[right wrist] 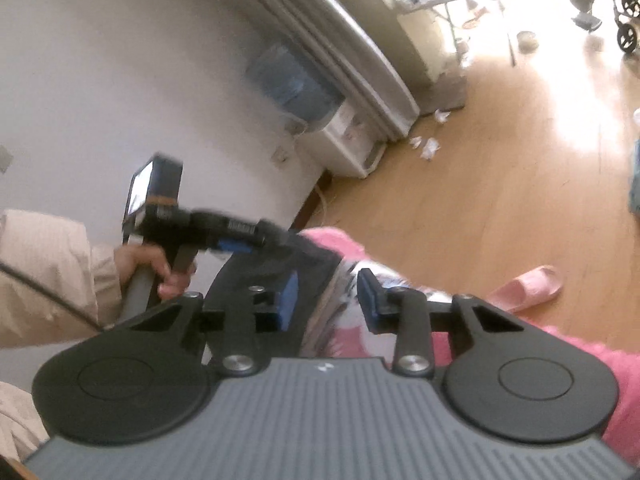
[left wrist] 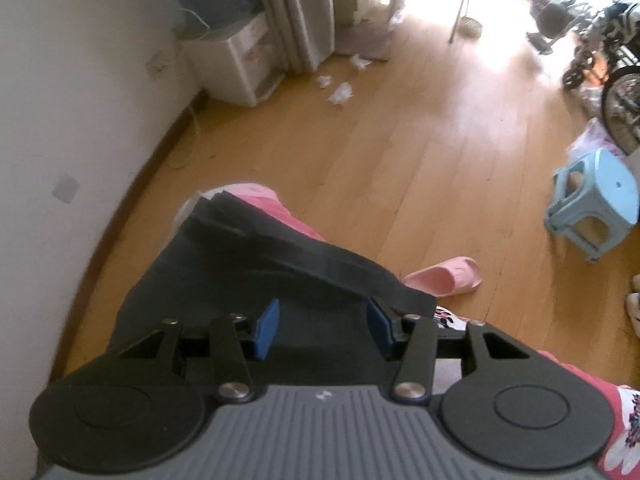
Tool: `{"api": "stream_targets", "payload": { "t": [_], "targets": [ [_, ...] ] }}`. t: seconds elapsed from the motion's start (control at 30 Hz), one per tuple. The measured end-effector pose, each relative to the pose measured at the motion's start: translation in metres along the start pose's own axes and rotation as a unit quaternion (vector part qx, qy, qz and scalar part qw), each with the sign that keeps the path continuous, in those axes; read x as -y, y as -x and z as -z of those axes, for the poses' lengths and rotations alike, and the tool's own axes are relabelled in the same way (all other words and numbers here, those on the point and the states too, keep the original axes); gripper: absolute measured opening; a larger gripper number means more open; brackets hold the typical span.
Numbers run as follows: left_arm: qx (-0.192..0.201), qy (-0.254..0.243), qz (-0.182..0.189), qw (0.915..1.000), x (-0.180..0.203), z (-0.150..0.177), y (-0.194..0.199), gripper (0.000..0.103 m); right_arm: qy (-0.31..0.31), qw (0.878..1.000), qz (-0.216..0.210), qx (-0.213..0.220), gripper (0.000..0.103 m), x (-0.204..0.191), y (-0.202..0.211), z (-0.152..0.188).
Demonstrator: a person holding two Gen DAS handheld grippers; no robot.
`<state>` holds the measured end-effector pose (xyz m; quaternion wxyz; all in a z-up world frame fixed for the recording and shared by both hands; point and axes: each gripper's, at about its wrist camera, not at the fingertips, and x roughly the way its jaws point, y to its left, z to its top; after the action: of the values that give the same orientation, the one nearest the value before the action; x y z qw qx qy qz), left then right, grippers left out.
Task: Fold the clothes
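So my left gripper was pointed steeply down over a dark garment, blue pads parted with a folded band of it running just past the tips; nothing was pinched that I could see. Those dark clothes sat on pink bedding, next to the white wall. Further right was the wooden floor, a pink slipper and a light blue stool. My right gripper was parted fairly narrowly over the garment's edge, and the blur made it hard to say, but the pads looked clear of the cloth.
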<state>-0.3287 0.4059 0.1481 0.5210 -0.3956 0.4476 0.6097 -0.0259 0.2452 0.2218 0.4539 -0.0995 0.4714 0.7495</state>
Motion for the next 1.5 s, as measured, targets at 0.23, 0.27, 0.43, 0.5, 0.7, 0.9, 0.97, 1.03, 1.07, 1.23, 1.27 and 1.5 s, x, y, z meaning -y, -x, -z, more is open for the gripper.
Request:
{"api": "stream_targets", "payload": {
  "t": [0.23, 0.27, 0.43, 0.5, 0.7, 0.9, 0.97, 1.03, 1.07, 1.23, 1.27, 1.5],
  "targets": [
    [0.049, 0.043, 0.019, 0.9977, 0.026, 0.014, 0.047, 0.051, 0.02, 1.0, 0.014, 0.006, 0.031, 0.021, 0.031, -0.008],
    [0.057, 0.053, 0.022, 0.9967, 0.025, 0.024, 0.061, 0.055, 0.031, 0.999, 0.014, -0.003, 0.031, 0.017, 0.033, -0.008],
    [0.071, 0.14, 0.014, 0.9875, 0.018, 0.087, 0.134, 0.065, 0.109, 0.992, 0.027, -0.066, 0.033, -0.022, 0.049, -0.013],
    [0.086, 0.165, 0.003, 0.9825, 0.014, 0.113, 0.158, 0.075, 0.145, 0.984, 0.029, -0.096, 0.035, -0.041, 0.054, -0.012],
    [0.113, 0.167, -0.063, 0.9773, 0.026, 0.17, 0.207, 0.094, 0.249, 0.956, 0.044, -0.149, 0.06, -0.095, 0.049, -0.009],
    [0.065, 0.189, -0.108, 0.9739, 0.035, 0.187, 0.224, 0.095, 0.266, 0.947, 0.052, -0.172, 0.08, -0.125, 0.034, -0.002],
    [0.047, 0.184, -0.129, 0.9733, 0.041, 0.191, 0.224, 0.095, 0.257, 0.948, 0.063, -0.177, 0.08, -0.126, 0.026, 0.0],
    [0.04, 0.183, -0.156, 0.9698, 0.048, 0.194, 0.223, 0.095, 0.25, 0.949, 0.073, -0.18, 0.08, -0.127, 0.021, 0.002],
    [0.036, 0.178, -0.166, 0.9692, 0.052, 0.194, 0.22, 0.095, 0.253, 0.947, 0.078, -0.181, 0.08, -0.126, 0.018, 0.004],
    [0.009, 0.188, -0.151, 0.9706, 0.05, 0.186, 0.214, 0.095, 0.264, 0.94, 0.108, -0.19, 0.082, -0.115, 0.011, 0.009],
    [0.005, 0.2, -0.137, 0.97, 0.047, 0.185, 0.214, 0.094, 0.261, 0.94, 0.111, -0.191, 0.082, -0.113, 0.011, 0.009],
    [0.012, 0.254, -0.13, 0.9585, 0.042, 0.191, 0.213, 0.092, 0.245, 0.941, 0.123, -0.2, 0.082, -0.111, 0.003, 0.01]
  ]
}}
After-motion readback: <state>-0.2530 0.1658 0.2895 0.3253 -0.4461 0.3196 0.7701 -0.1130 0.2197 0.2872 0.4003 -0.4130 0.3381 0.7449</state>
